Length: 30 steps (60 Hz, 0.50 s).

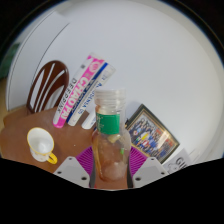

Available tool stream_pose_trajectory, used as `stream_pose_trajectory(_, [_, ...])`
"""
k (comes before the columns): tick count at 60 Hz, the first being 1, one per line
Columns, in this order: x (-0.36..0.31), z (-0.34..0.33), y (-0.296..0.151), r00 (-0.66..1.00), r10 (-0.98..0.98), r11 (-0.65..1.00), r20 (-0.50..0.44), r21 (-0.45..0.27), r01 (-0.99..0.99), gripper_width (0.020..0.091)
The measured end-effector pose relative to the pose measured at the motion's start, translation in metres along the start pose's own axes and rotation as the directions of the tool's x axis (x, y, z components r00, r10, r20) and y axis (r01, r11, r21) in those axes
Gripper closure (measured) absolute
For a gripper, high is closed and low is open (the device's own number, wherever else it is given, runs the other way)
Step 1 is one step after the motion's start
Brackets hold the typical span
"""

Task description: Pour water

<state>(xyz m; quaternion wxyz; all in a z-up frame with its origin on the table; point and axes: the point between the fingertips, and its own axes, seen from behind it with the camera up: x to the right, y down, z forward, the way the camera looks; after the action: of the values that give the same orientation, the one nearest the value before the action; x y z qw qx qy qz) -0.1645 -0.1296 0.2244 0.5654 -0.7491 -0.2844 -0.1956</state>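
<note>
Right now my gripper (110, 170) is clamped on a clear plastic bottle (110, 135) with a green label, both pink pads (97, 160) pressing its sides; the label's print is too small to read. A white cup (40, 144) sits on the brown desk (20, 135) just left of the fingers, with bare desk around it. Beyond the bottle lies a pink and white box (85, 88), lettering possibly "STABILO". A picture book (150, 132) lies to the right.
</note>
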Motion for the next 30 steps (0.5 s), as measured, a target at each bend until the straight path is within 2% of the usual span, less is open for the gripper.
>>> stream_pose_trajectory(5, [0.013,0.007,0.022,0.973,0.220,0.976,0.069,-0.019,-0.219,0.0679])
stream_pose_trajectory(13, [0.010,0.021,0.072,0.885,0.451,0.892,0.114,-0.079,-0.444,0.0677])
stream_pose_trajectory(22, [-0.013,0.039,0.115,0.833,0.534,0.845,0.146,-0.109,-0.523,0.0675])
stream_pose_trajectory(30, [-0.040,0.047,0.132,0.799,0.572,0.820,0.187,-0.124,-0.559,0.0674])
